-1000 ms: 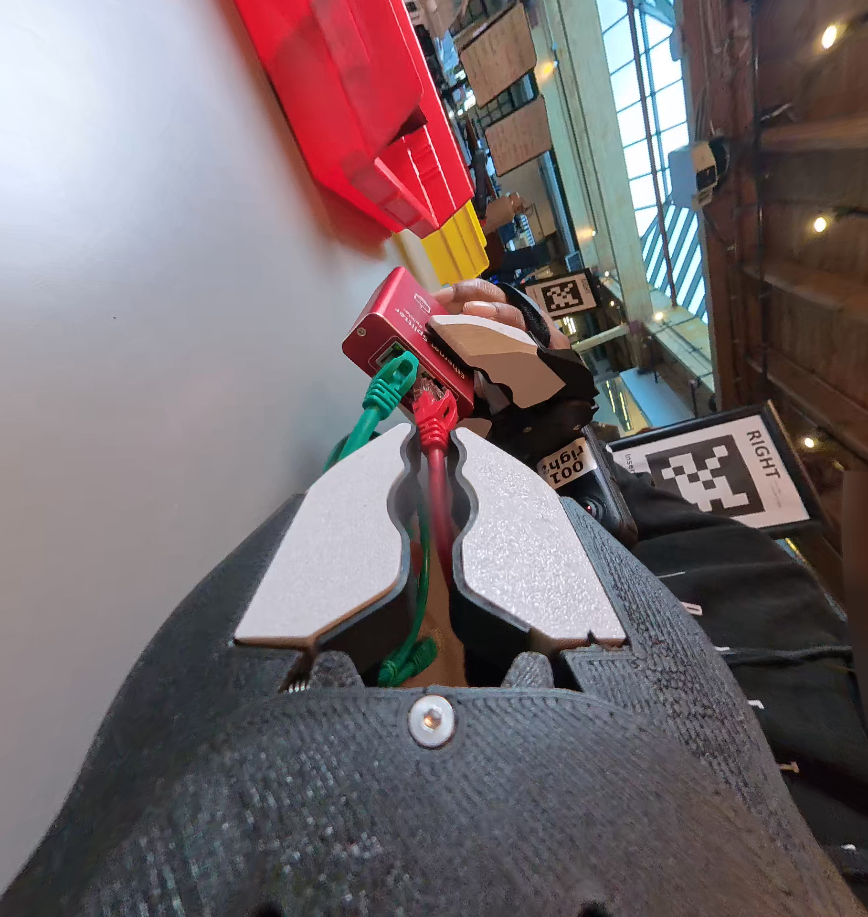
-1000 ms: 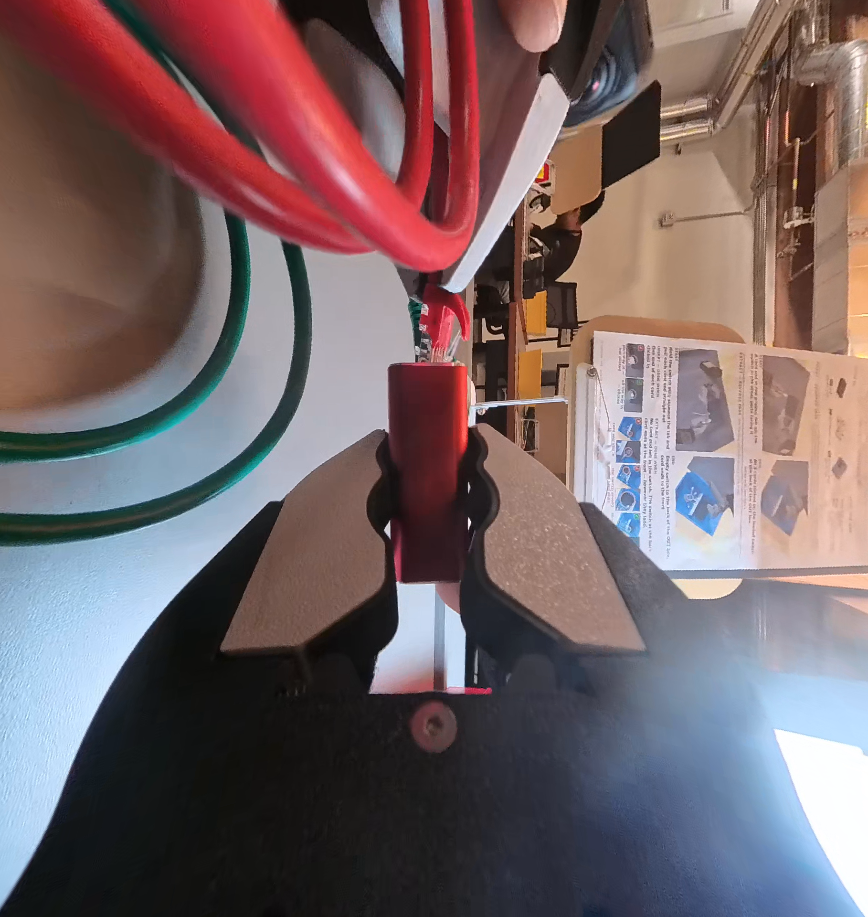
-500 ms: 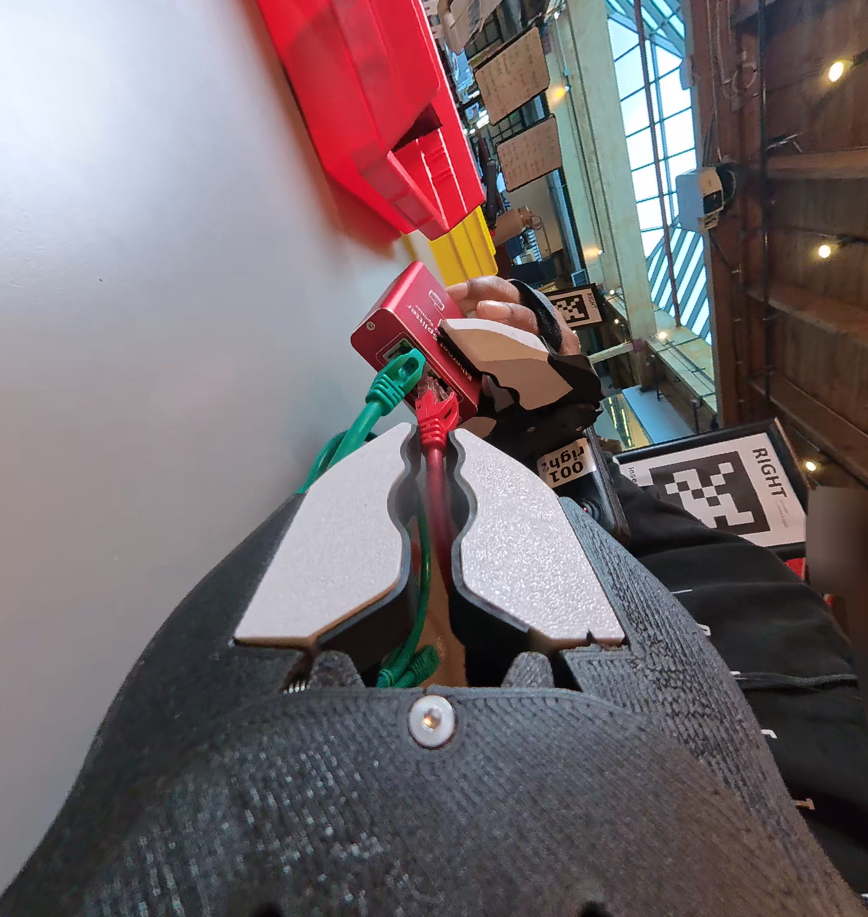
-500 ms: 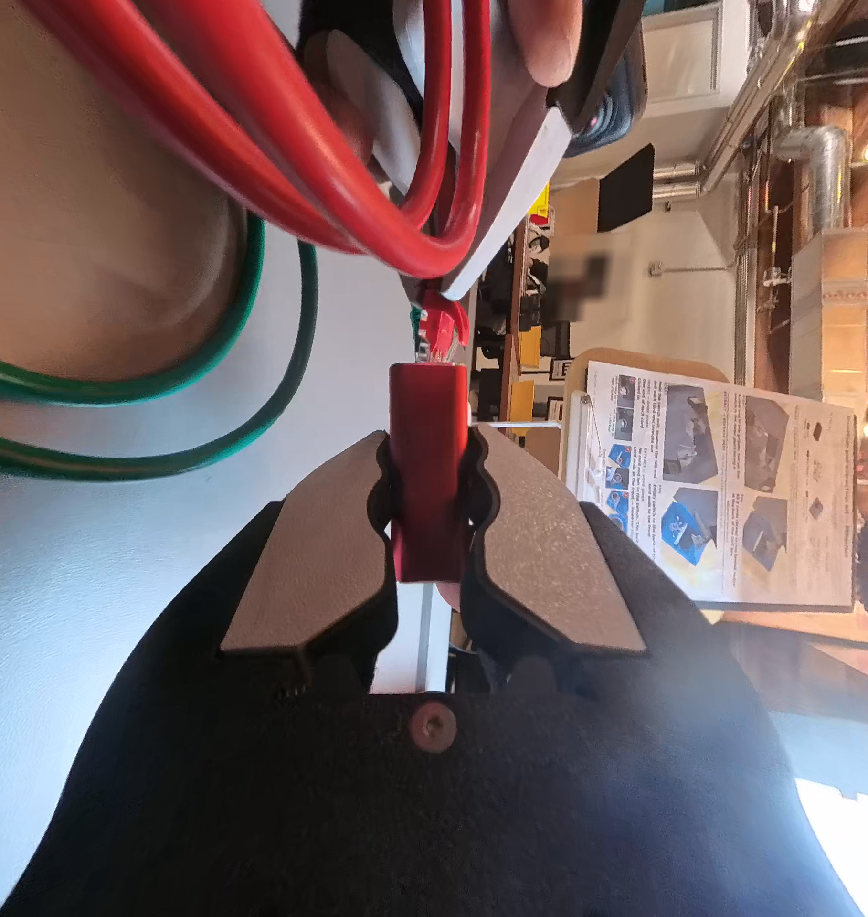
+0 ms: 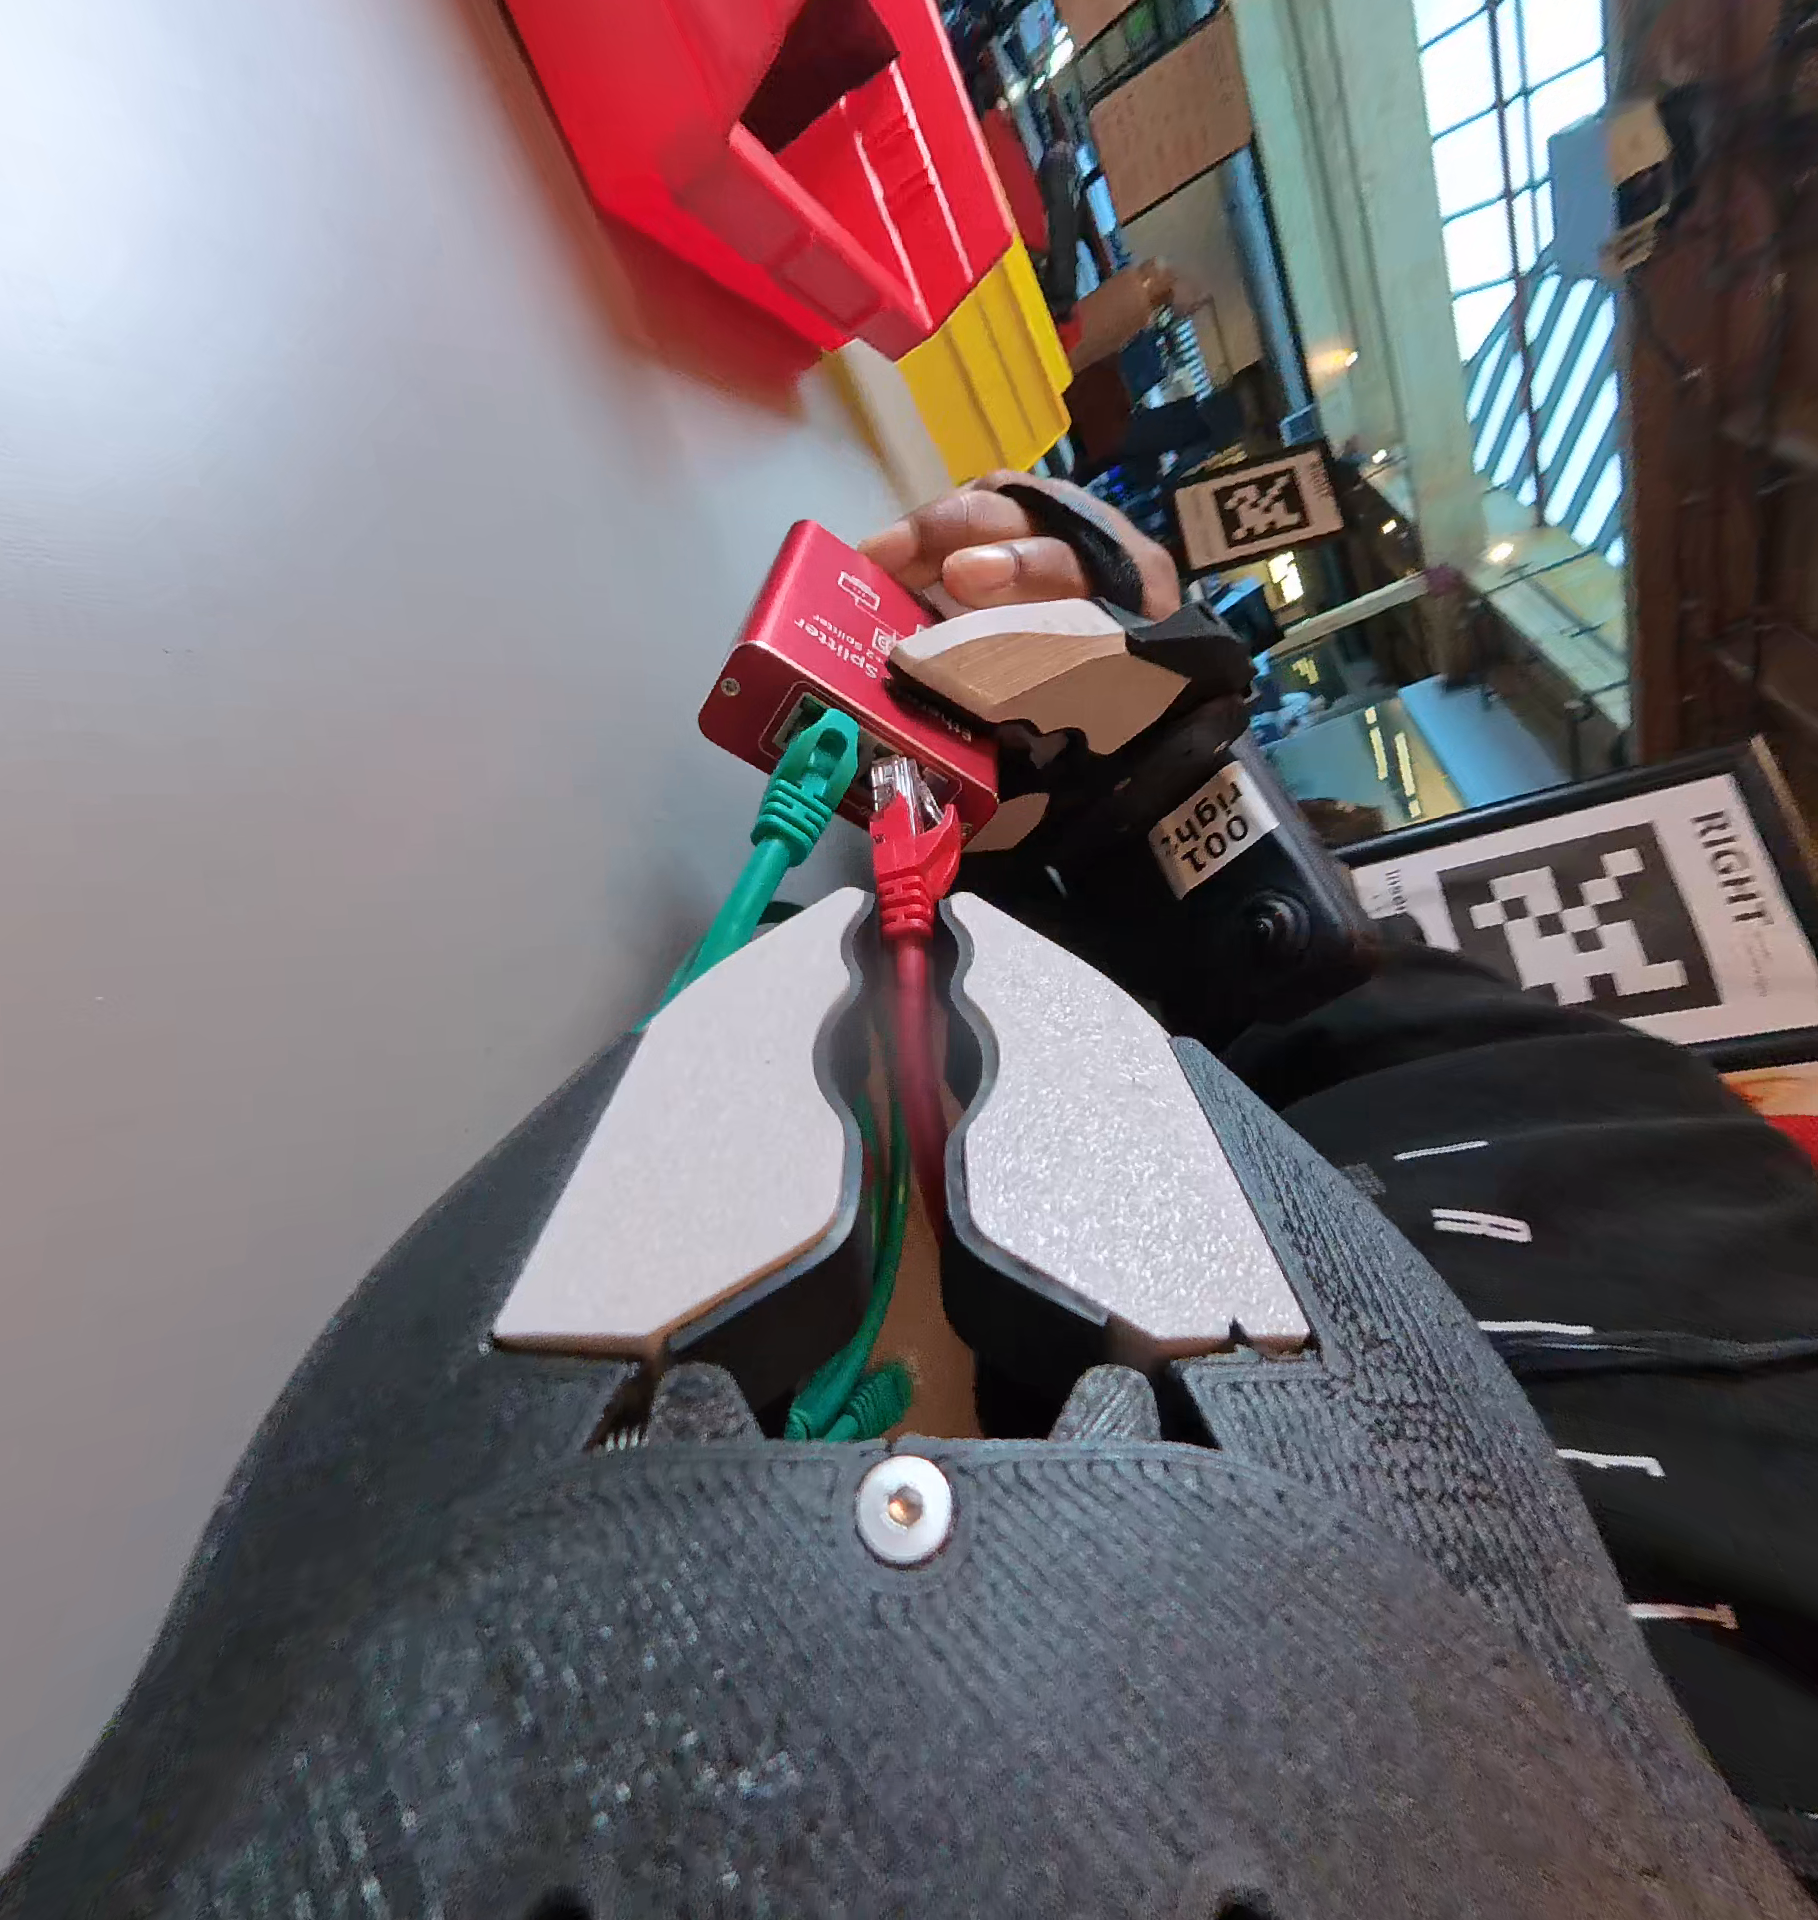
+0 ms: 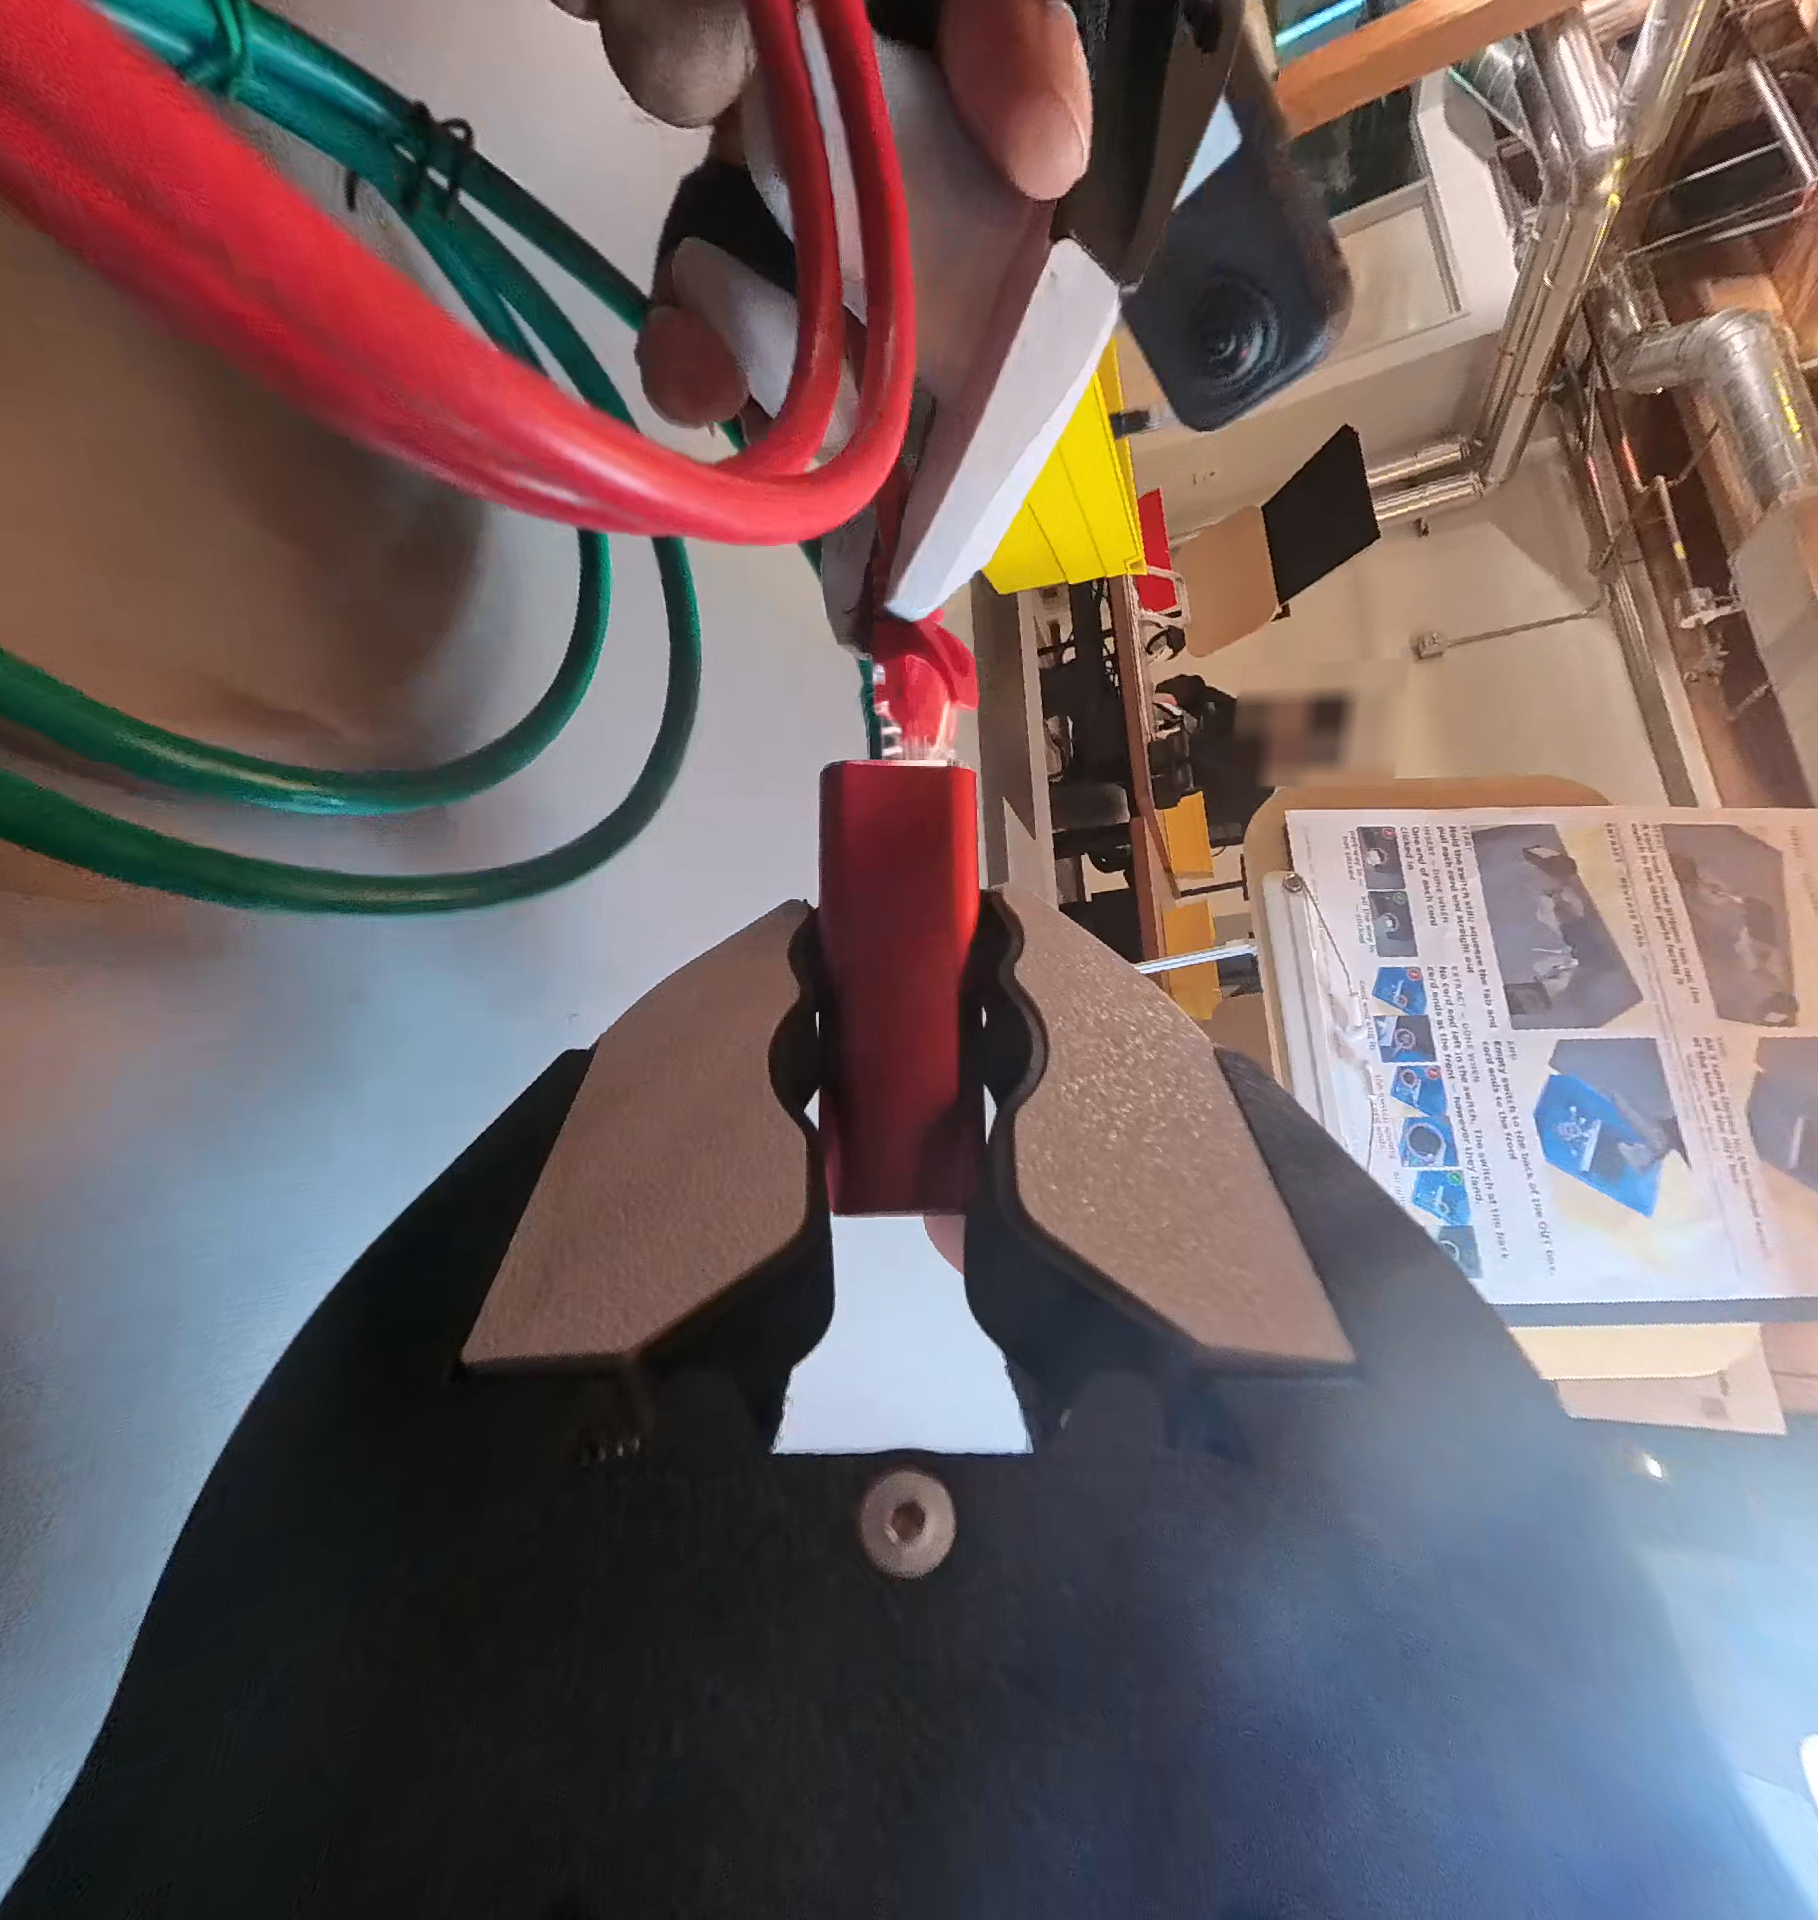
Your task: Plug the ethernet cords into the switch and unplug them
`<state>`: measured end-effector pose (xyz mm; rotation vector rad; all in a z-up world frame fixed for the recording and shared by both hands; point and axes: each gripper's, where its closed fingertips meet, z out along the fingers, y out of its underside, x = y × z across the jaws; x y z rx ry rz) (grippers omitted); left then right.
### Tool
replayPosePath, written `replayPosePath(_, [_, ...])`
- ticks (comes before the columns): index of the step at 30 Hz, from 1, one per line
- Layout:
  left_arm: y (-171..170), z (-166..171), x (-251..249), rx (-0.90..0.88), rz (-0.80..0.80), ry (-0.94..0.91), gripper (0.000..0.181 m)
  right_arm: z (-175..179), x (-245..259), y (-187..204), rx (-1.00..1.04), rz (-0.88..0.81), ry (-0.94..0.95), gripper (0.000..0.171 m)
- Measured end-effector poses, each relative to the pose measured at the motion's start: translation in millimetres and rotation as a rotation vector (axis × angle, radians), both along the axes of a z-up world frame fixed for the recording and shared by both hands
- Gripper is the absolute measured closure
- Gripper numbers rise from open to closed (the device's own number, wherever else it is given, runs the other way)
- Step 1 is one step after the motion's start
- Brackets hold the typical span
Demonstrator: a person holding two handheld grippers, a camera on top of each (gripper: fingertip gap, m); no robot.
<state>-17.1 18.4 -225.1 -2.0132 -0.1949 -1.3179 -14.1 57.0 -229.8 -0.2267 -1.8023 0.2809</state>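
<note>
The right claw is closed on the little red switch box, held up above the white surface. The box's long side runs straight out from this claw, and its port end points at the left claw. The left claw squeezes the red cord just behind its plug. The plug's clear tip points into the box and sits at a port. The green cord is plugged in beside it.
</note>
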Motion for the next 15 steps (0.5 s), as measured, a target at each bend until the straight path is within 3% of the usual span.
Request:
replayPosePath(10, [-7, -9, 4, 0.024, -0.036, 0.183, 0.172, -9, -3, -1, -0.013, -0.002, -0.018, 0.144])
replayPosePath(15, [-8, -17, 2, 0.066, -0.043, 0.467, 0.171, -16, -6, 3, 0.005, -0.017, -0.034, 0.145])
